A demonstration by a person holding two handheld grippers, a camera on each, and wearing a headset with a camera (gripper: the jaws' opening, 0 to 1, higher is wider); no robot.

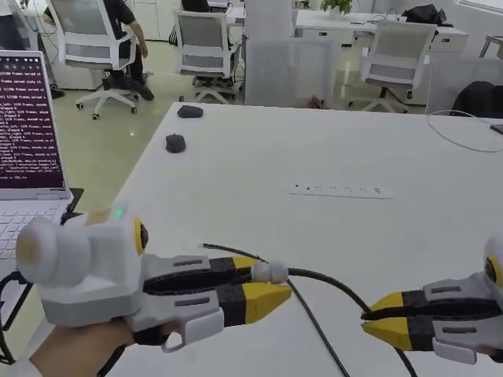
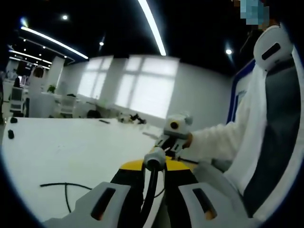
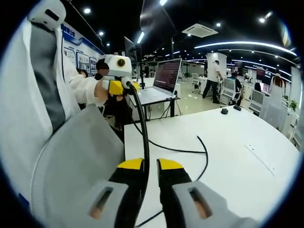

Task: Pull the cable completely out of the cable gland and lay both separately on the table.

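Two grippers (image 1: 272,281) (image 1: 366,318), one cable (image 1: 330,284), one gland (image 1: 269,272)

**Head view.** Bright, even overhead light; the white table (image 1: 330,157) bears barely any shadow, and the cable (image 1: 330,287) is in focus.

**Gripper views.** Fisheye bending toward the edges; strip light (image 2: 152,23) glares at 12 o'clock, and the windows (image 2: 137,80) are blown out.

laptop (image 1: 27,126) beside table (image 1: 259,149); a mouse (image 1: 175,143) and power strip (image 1: 339,190) on it.

cable (image 1: 314,323) on table (image 1: 259,149), mouse (image 1: 175,143) behind it, laptop (image 1: 27,133) at left
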